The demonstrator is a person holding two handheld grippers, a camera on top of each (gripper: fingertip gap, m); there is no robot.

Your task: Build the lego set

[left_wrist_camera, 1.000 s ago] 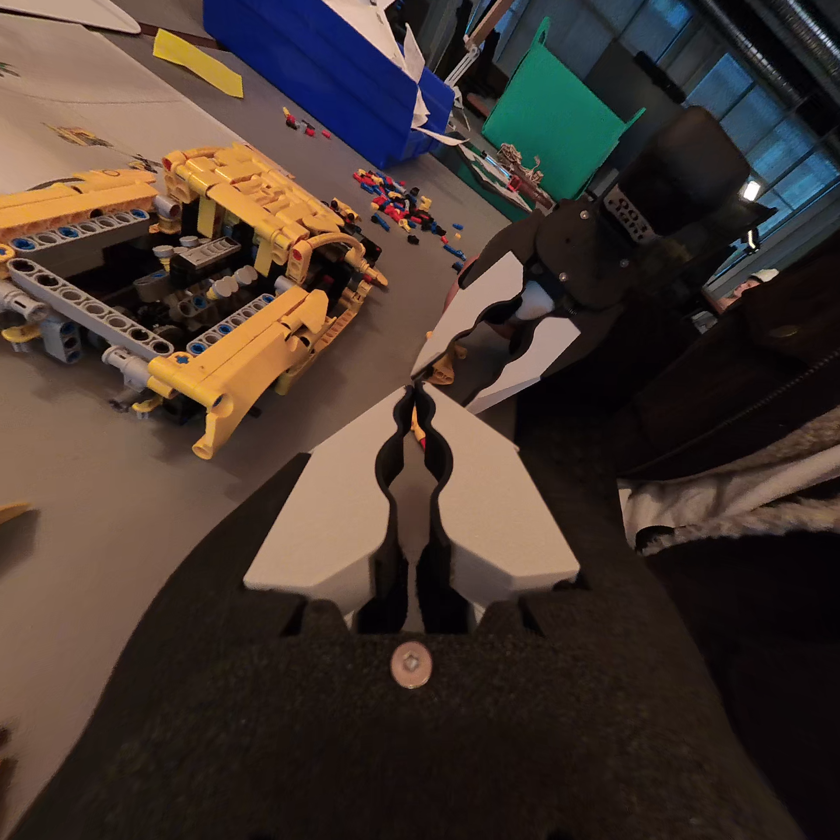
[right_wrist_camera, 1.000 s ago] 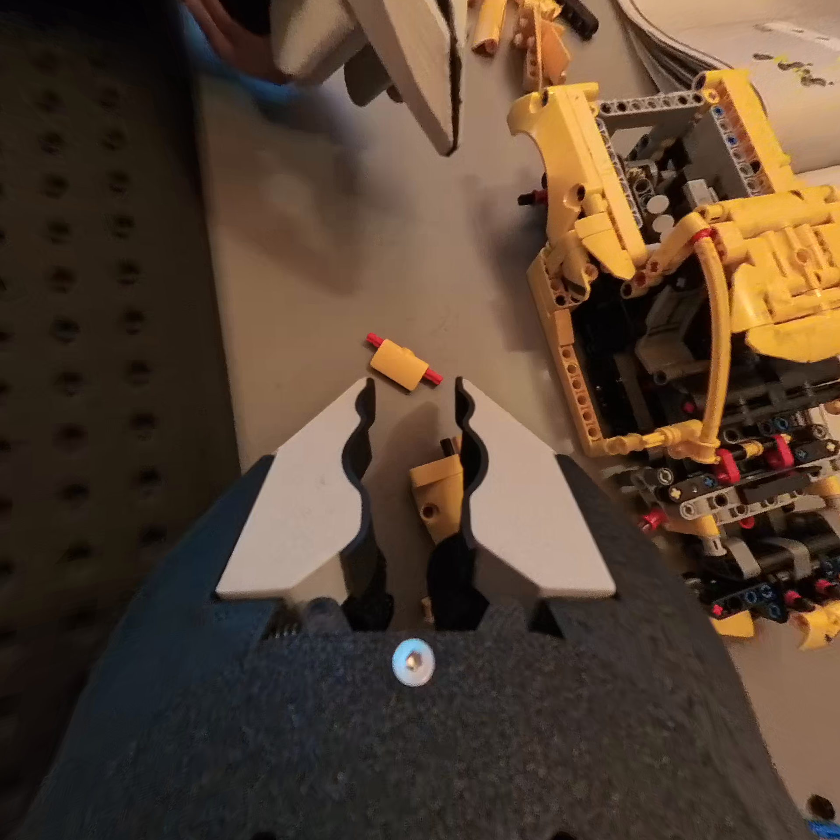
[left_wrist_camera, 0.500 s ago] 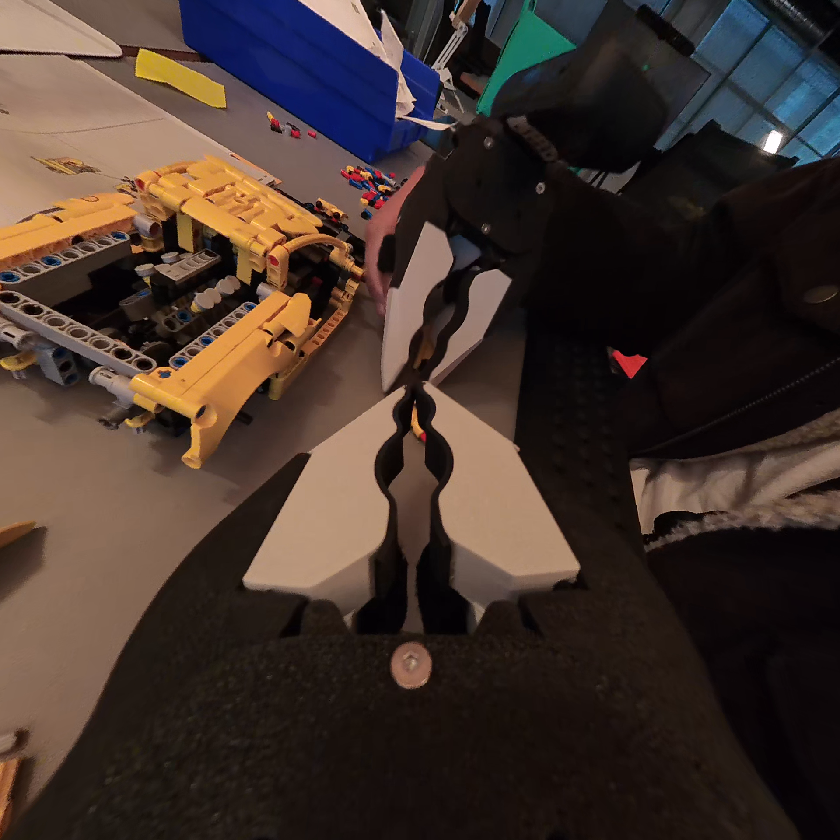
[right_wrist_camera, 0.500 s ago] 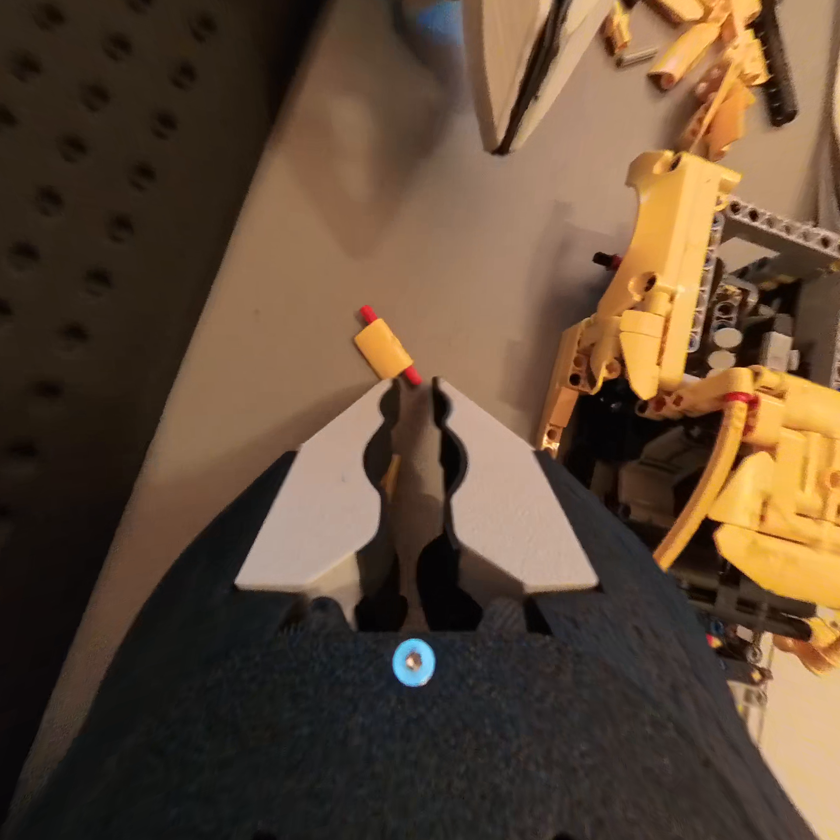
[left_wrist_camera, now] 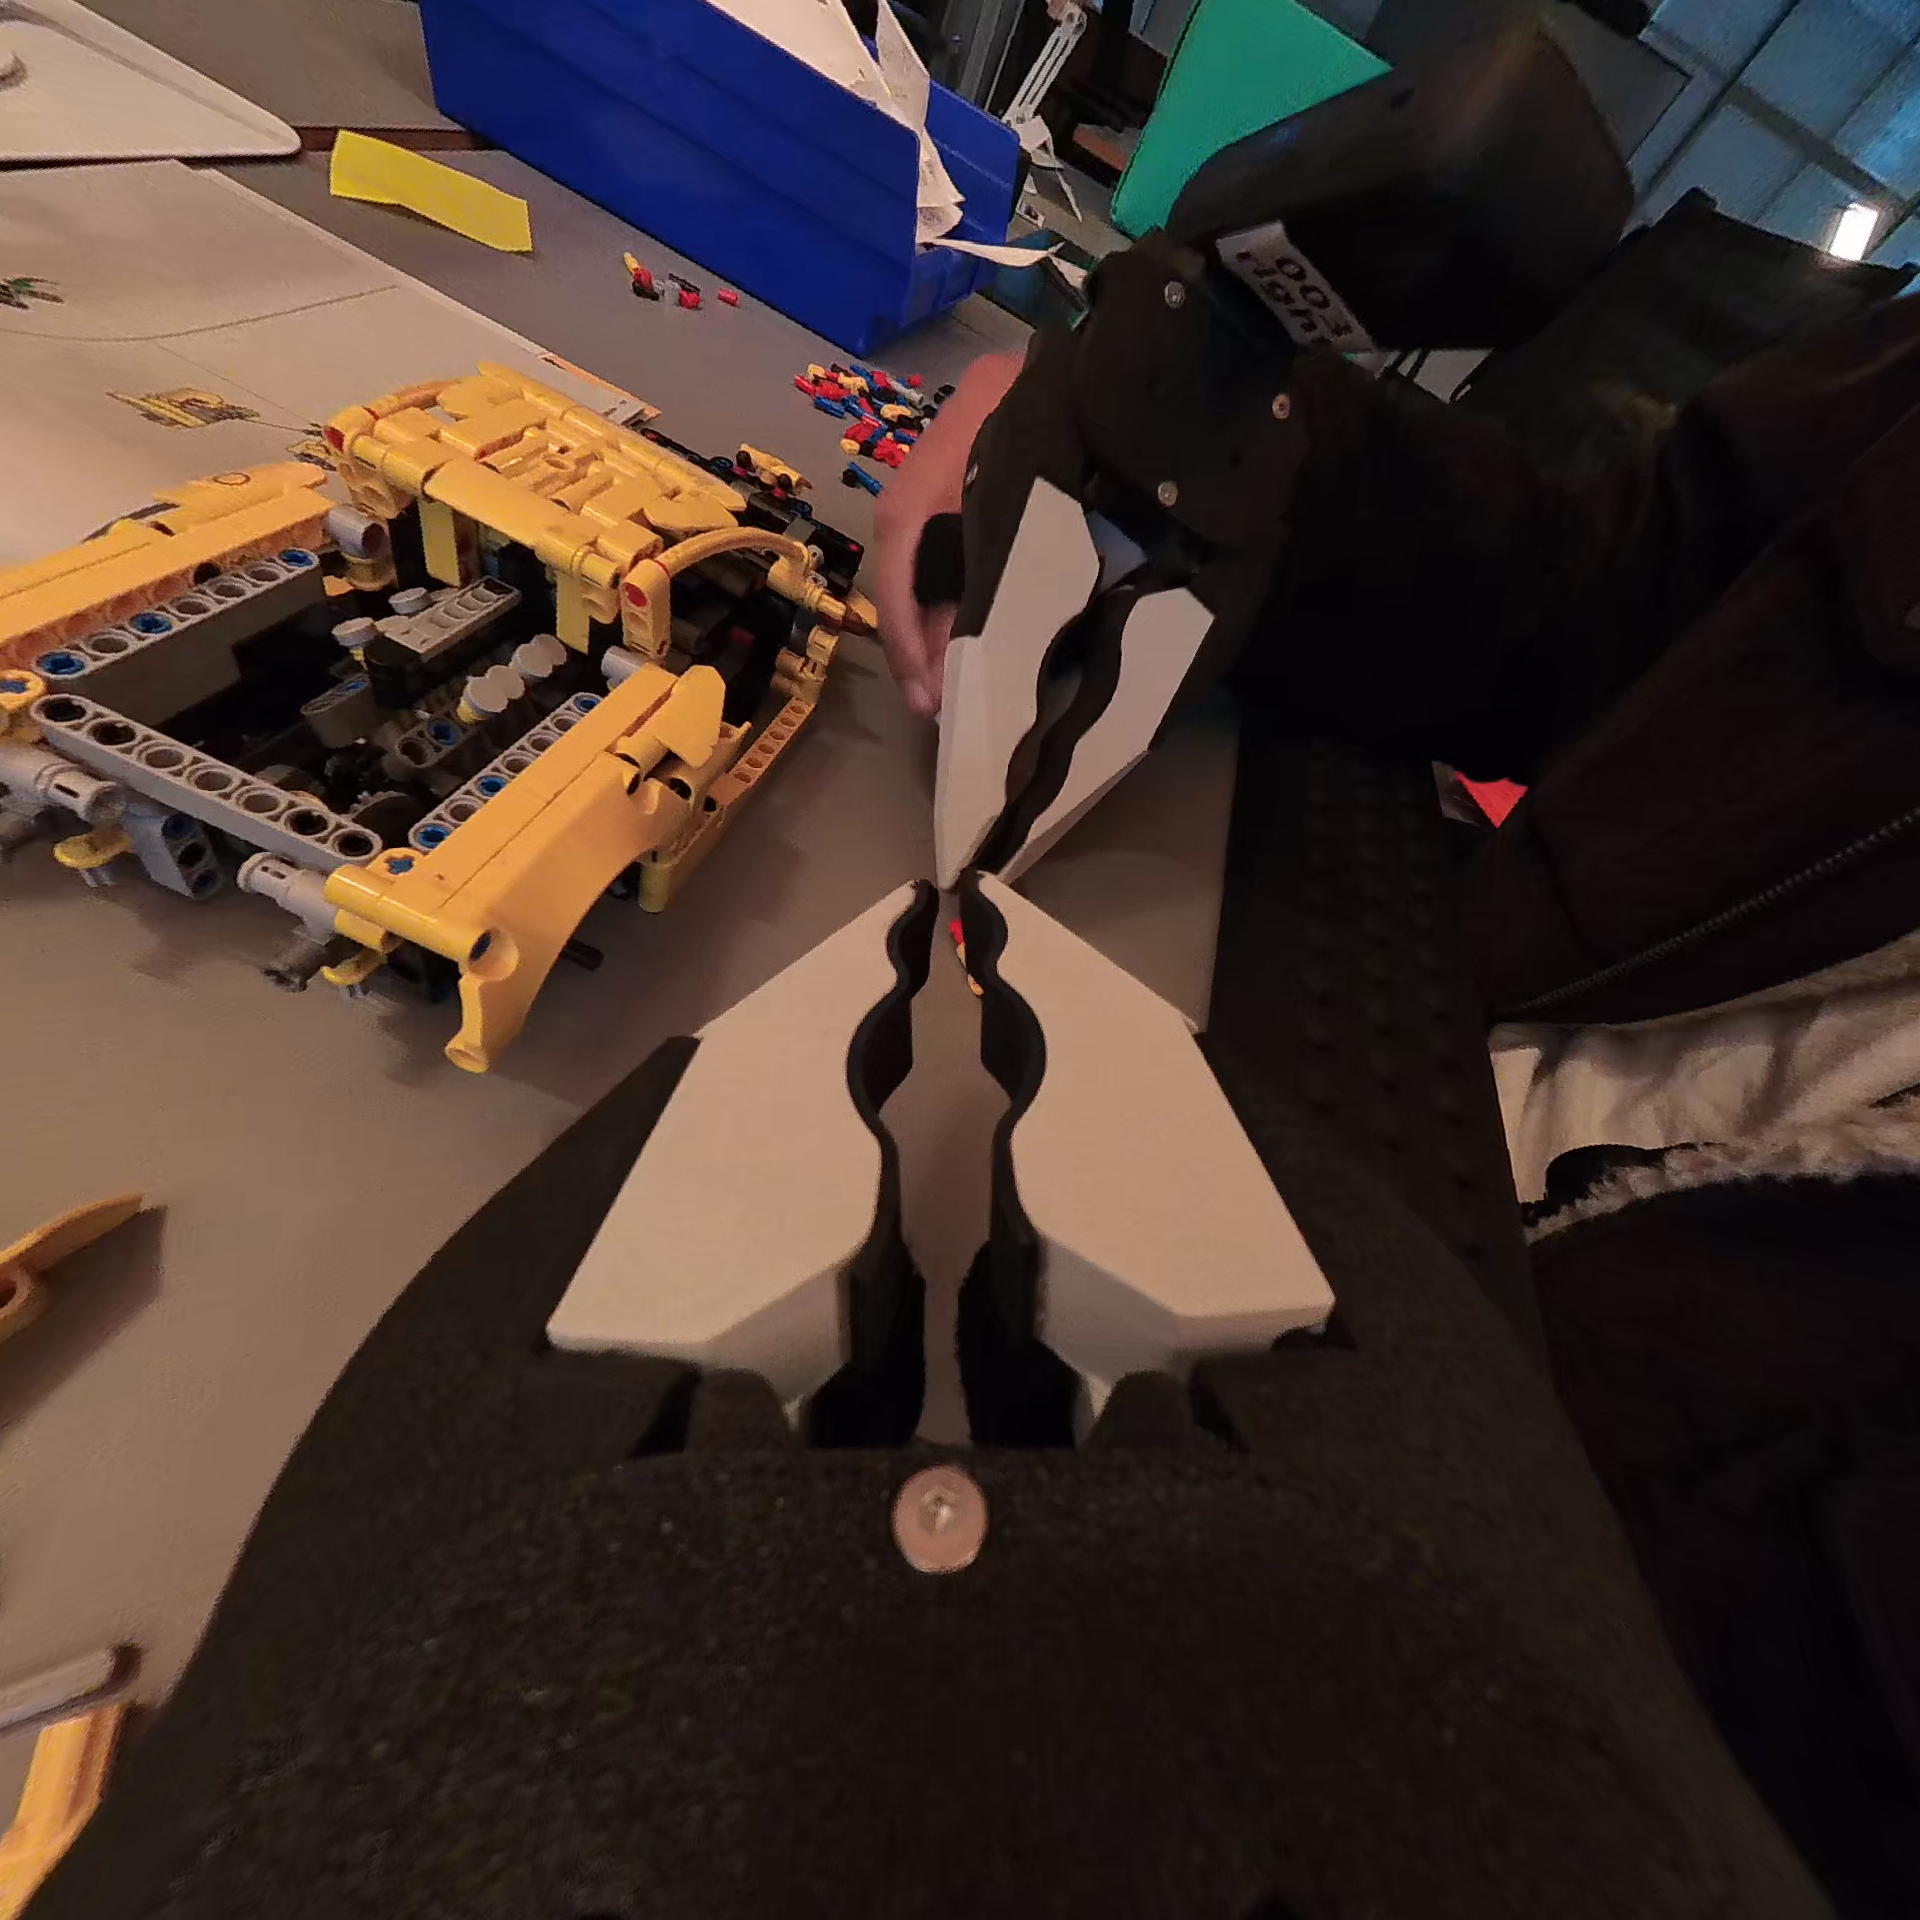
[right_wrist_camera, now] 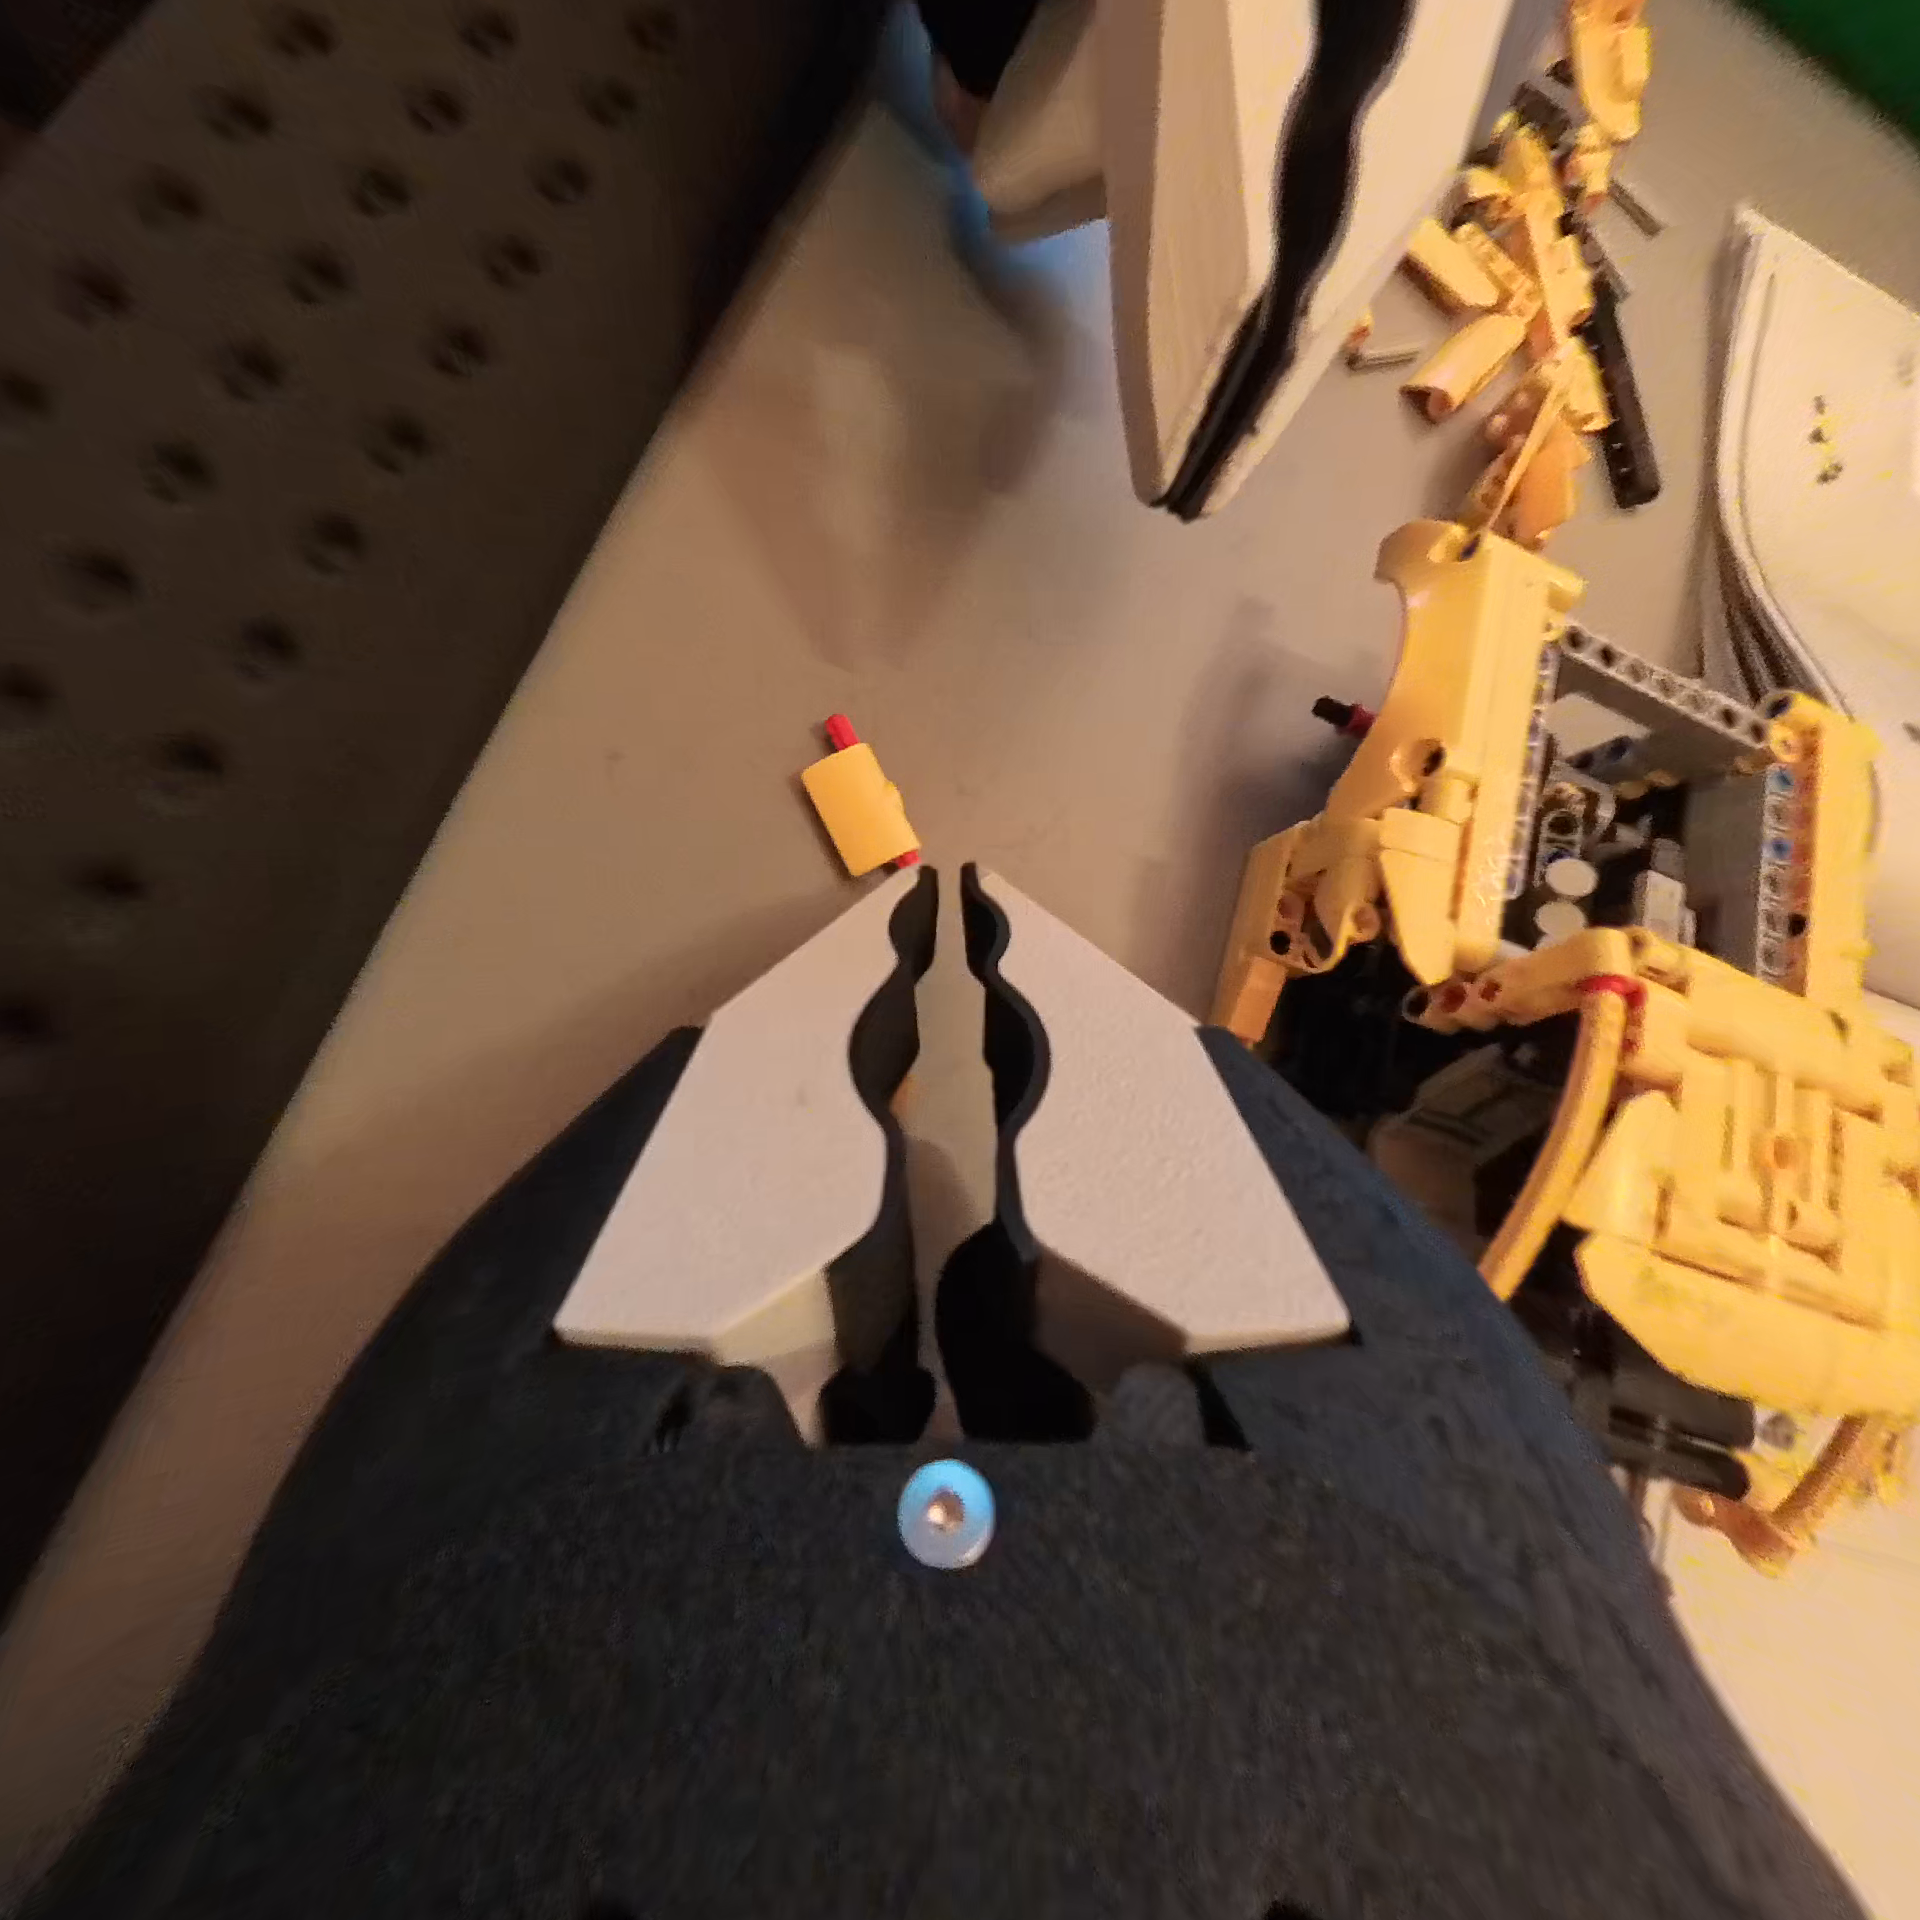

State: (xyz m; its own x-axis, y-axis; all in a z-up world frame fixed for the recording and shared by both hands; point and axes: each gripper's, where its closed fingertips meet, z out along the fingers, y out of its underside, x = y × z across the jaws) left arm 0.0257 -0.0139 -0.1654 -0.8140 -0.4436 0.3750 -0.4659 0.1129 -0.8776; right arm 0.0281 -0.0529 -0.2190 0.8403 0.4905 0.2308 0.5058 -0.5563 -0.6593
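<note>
The half-built yellow Lego car (left_wrist_camera: 468,644) stands on the grey table; it also shows in the right wrist view (right_wrist_camera: 1662,1091). My left gripper (left_wrist_camera: 943,896) is shut, with nothing seen in it, and hangs over the table; in the right wrist view (right_wrist_camera: 1190,504) it is at the top. My right gripper (right_wrist_camera: 948,878) is shut, with a sliver of a small yellow piece (right_wrist_camera: 902,1091) between its fingers. In the left wrist view (left_wrist_camera: 961,868) it points down, tip to tip with my left gripper. A short yellow cylinder on a red axle (right_wrist_camera: 857,810) lies just beyond the right fingertips.
A blue bin (left_wrist_camera: 707,135) and a scatter of small coloured pieces (left_wrist_camera: 873,416) lie beyond the car. Loose yellow parts (right_wrist_camera: 1527,270) and an open booklet (right_wrist_camera: 1829,468) are on the far side. A dark perforated surface (right_wrist_camera: 208,416) borders the table edge. Some 7 cm of space lies between my two pairs of fingers.
My right gripper went from open to shut and swung in toward my left gripper. The left gripper stayed shut and barely moved.
</note>
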